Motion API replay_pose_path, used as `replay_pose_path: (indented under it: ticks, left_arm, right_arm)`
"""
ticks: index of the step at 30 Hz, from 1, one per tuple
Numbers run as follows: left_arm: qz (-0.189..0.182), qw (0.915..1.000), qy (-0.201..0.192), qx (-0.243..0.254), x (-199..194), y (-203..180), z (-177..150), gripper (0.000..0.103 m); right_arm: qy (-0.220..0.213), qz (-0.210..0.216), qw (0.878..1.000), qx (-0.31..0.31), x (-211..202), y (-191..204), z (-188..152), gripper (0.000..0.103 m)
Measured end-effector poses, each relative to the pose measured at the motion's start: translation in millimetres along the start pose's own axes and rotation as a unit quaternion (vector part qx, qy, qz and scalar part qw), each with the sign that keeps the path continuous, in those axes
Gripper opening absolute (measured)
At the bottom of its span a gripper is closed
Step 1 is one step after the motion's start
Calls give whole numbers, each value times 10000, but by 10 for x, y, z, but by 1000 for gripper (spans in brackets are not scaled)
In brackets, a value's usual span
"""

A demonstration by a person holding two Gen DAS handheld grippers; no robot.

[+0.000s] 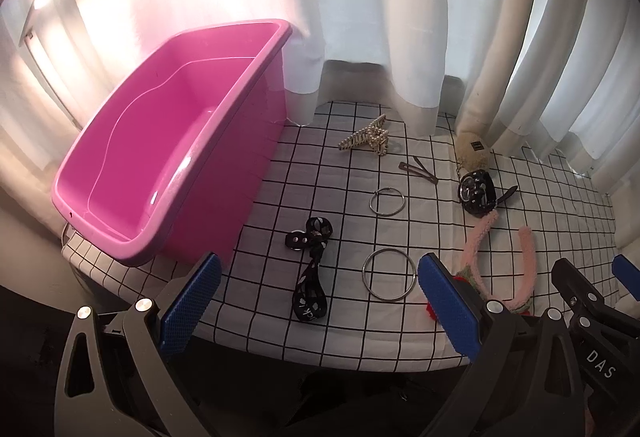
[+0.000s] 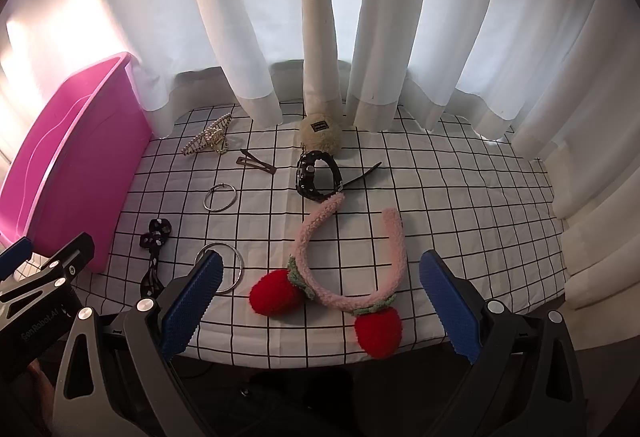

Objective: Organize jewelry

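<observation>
Right tool spread wide, pink strawberry headband between

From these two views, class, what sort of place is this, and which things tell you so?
Probably a room at home, at a table by a window: white curtains hang behind with daylight showing through, a checked cloth covers the table, and a pink tub stands beside hair accessories and a watch.

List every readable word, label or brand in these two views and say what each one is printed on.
"DAS": white letters on the right tool body, seen from the left wrist view.
"GenRobot.AI": pale lettering on the left tool body, seen from the right wrist view; small, so a probable reading.
Dark label on the cream fluffy pouch: too small to read.
White print on the black patterned ribbon strap: partial, unreadable.
</observation>
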State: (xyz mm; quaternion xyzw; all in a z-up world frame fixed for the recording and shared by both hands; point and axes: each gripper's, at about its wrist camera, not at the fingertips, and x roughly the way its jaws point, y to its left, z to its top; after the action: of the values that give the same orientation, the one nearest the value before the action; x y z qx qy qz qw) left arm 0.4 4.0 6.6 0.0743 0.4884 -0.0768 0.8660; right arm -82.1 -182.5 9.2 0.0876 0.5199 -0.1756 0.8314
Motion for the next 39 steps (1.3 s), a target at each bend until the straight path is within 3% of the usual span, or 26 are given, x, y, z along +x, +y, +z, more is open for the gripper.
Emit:
replay_pose_path:
  ticks: [39]
  left_arm:
    - [37,10000,46,74,-24,-26,-94,97]
  right_arm:
    - [42,138,9998,120,-39,-117,-106,94]
